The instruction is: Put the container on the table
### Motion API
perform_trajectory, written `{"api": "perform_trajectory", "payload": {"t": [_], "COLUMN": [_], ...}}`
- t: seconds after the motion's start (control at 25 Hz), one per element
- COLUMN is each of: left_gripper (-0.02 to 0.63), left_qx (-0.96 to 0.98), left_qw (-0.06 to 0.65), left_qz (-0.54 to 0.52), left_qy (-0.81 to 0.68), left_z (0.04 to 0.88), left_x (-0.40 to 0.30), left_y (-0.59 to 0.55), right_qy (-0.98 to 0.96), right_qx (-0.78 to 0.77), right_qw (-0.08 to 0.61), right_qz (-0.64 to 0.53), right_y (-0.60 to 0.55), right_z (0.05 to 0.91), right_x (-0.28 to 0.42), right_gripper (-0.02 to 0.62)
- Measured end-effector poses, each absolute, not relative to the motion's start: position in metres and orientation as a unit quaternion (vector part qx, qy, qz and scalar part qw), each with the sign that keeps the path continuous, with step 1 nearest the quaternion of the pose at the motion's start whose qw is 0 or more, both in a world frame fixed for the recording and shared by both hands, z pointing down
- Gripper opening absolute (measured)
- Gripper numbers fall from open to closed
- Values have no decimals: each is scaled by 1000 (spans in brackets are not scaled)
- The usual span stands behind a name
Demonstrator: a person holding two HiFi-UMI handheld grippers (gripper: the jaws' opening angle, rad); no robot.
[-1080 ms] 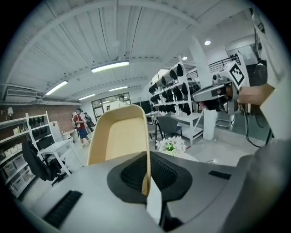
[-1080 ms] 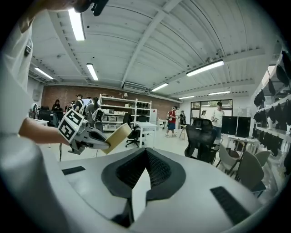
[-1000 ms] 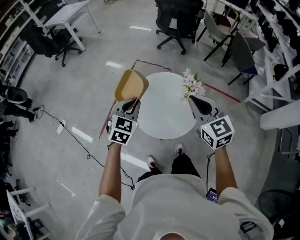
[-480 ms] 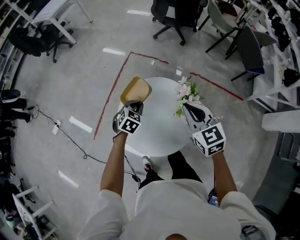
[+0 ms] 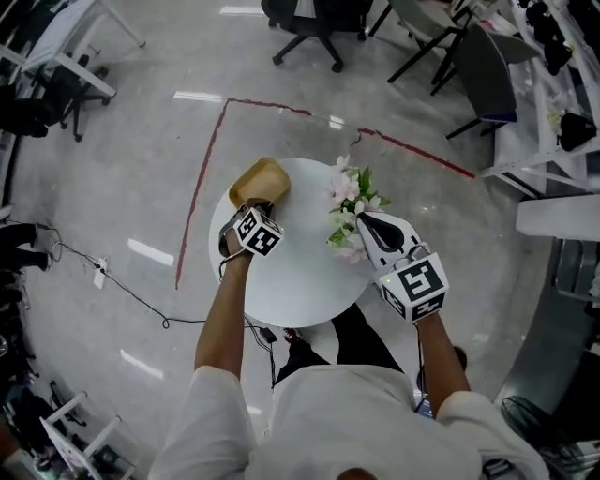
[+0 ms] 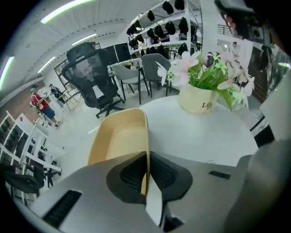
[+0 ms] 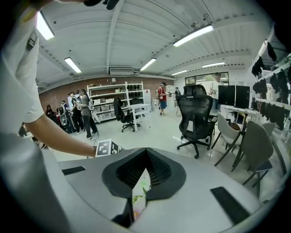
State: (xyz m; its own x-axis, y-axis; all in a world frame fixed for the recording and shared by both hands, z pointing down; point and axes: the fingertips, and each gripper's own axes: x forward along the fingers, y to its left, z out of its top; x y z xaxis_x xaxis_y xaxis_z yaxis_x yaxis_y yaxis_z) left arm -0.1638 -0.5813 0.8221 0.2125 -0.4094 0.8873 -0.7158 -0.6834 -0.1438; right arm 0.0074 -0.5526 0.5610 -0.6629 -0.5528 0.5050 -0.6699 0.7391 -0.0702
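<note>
The container [image 5: 260, 180], a shallow tan tray, is at the far left rim of the round white table [image 5: 291, 281]. My left gripper [image 5: 255, 204] is shut on its near wall. In the left gripper view the thin tan wall of the container [image 6: 119, 136] stands pinched between the pads of the left gripper [image 6: 146, 157], whose jaws are starting to open. I cannot tell whether the container rests on the table. My right gripper [image 5: 361, 217] hovers over the table's right side beside the flowers, its jaws together. In its own view the right gripper [image 7: 145, 152] holds nothing.
A pot of pink and white flowers [image 5: 349, 211] stands on the table's far right, seen close to the container as the flower pot [image 6: 202, 100]. Red tape [image 5: 202, 187] marks the floor. Office chairs [image 5: 305, 23] and desks ring the area, and people stand in the distance [image 7: 82, 113].
Both grippers have come down and forward toward the table. The container has moved with the left gripper from above the table's far left rim down to table level.
</note>
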Motion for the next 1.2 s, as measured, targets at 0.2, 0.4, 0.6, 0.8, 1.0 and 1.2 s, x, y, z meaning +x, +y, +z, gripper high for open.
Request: {"api": "perform_trajectory", "payload": {"t": [0.2, 0.4, 0.6, 0.8, 1.0, 1.2], "left_gripper": [149, 154, 44, 20, 18, 18], "left_qx": [772, 798, 819, 823, 820, 811], "left_qw": [137, 97, 86, 73, 46, 3], "left_qz": [496, 410, 294, 207, 153, 137], "left_qy": [-372, -431, -485, -523, -549, -570], "left_z": [815, 737, 639, 548, 476, 424], "left_x": [-154, -167, -191, -220, -247, -257], "left_y": [-580, -557, -503, -438, -373, -317], "right_qy": [-900, -904, -908, -911, -913, -917], "right_qx": [347, 350, 358, 364, 366, 362], "right_qw": [229, 220, 214, 192, 177, 158], "right_qz": [132, 108, 49, 9, -28, -57], "right_y": [-545, -523, -483, -434, -389, -347], "right_z": [558, 538, 500, 455, 412, 378], "right_x": [12, -3, -24, -41, -57, -67], "right_gripper": [14, 15, 15, 15, 14, 14]}}
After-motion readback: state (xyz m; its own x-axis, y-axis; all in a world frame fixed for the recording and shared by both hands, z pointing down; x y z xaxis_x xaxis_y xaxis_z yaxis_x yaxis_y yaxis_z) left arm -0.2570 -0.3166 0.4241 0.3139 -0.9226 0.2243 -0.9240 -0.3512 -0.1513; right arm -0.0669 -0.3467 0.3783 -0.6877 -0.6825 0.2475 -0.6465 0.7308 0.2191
